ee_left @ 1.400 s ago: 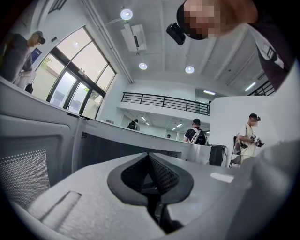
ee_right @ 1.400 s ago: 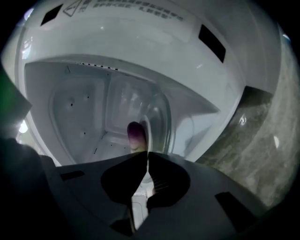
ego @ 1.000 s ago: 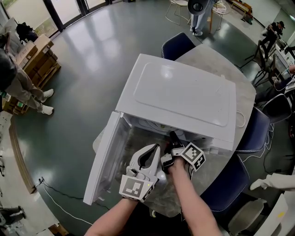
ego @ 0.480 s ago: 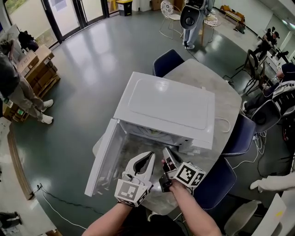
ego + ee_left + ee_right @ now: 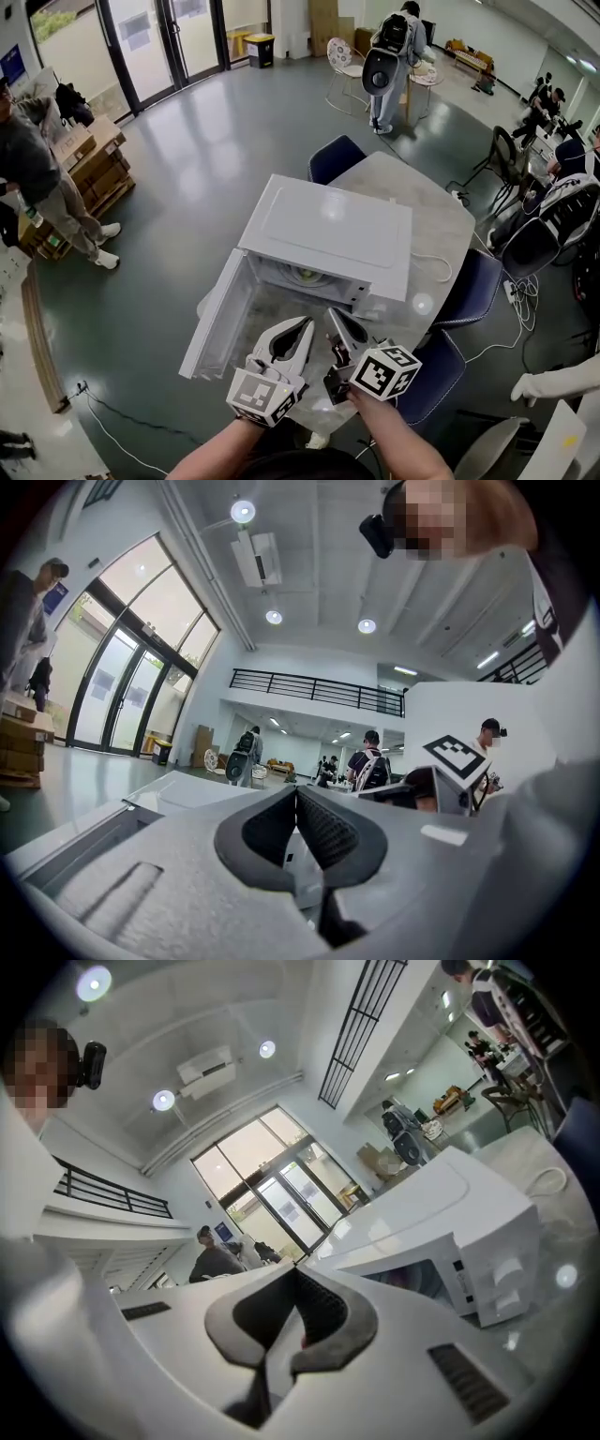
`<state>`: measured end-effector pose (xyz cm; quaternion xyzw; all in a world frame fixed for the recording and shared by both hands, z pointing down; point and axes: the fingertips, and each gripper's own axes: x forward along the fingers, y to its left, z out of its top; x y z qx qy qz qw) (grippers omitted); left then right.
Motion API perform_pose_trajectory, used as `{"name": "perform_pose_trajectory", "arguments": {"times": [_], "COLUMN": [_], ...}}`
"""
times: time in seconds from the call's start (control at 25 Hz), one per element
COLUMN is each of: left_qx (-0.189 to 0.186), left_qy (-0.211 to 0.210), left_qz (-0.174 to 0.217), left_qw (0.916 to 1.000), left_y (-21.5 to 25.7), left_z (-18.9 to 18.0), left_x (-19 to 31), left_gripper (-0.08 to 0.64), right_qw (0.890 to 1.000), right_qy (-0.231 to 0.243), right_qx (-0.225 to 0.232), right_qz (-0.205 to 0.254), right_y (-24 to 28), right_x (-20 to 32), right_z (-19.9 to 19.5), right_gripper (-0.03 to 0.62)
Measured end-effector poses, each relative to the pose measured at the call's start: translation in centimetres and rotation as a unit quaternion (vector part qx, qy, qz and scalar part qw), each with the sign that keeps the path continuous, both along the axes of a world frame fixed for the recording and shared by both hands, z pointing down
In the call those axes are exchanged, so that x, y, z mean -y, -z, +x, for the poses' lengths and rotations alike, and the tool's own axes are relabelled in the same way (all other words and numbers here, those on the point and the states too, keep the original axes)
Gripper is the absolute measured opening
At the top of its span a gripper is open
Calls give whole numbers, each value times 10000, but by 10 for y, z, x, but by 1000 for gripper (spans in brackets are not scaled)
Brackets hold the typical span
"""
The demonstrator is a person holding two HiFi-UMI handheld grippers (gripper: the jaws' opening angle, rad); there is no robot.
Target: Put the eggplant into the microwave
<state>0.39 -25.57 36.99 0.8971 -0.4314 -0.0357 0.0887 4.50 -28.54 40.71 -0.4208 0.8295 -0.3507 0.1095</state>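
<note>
The white microwave (image 5: 328,230) stands on the round grey table (image 5: 441,225) with its door (image 5: 217,319) swung open to the left. Its turntable (image 5: 305,274) shows in the cavity. In the right gripper view a purplish shape (image 5: 412,1283) lies inside the microwave (image 5: 450,1213); I cannot tell for sure that it is the eggplant. My left gripper (image 5: 307,324) and right gripper (image 5: 331,316) hover side by side in front of the opening, both shut with nothing between their jaws. The left gripper (image 5: 296,794) and right gripper (image 5: 295,1271) each show their pads pressed together.
Blue chairs (image 5: 336,155) (image 5: 473,286) (image 5: 433,370) ring the table. A white cable (image 5: 433,267) lies right of the microwave. A person (image 5: 42,187) stands by cardboard boxes (image 5: 94,155) at the left; another person (image 5: 389,56) stands far back.
The right gripper has drawn back out of the microwave's opening toward me. Both grippers now sit farther from the cavity, and the head view has pulled away and up.
</note>
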Motion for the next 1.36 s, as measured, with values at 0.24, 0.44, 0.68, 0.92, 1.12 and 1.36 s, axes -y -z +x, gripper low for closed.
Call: {"name": "perform_pose_trajectory", "arguments": {"times": [0.24, 0.44, 0.68, 0.92, 1.12, 1.36], "left_qx": [-28, 41, 134, 139, 136, 128], "left_qy": [24, 57, 68, 128, 134, 131], "left_qz": [233, 320, 381, 369, 381, 433], "left_qw": [9997, 9995, 9992, 9991, 9991, 9989], "left_y": [32, 50, 55, 52, 55, 57], "left_z": [11, 16, 27, 28, 26, 17], "left_x": [-34, -53, -70, -74, -74, -72], "left_gripper": [8, 8, 8, 8, 8, 8], "right_qw": [9990, 9969, 9957, 9951, 9945, 9941], "right_qy": [154, 268, 321, 364, 348, 349], "right_qx": [-174, -395, -471, -542, -587, -594], "right_qz": [393, 618, 733, 742, 793, 833], "right_y": [40, 61, 69, 66, 71, 73], "right_x": [-34, -55, -69, -74, -73, -70], "right_z": [7, 10, 20, 21, 22, 11], "right_gripper": [2, 0, 0, 0, 0, 0]}}
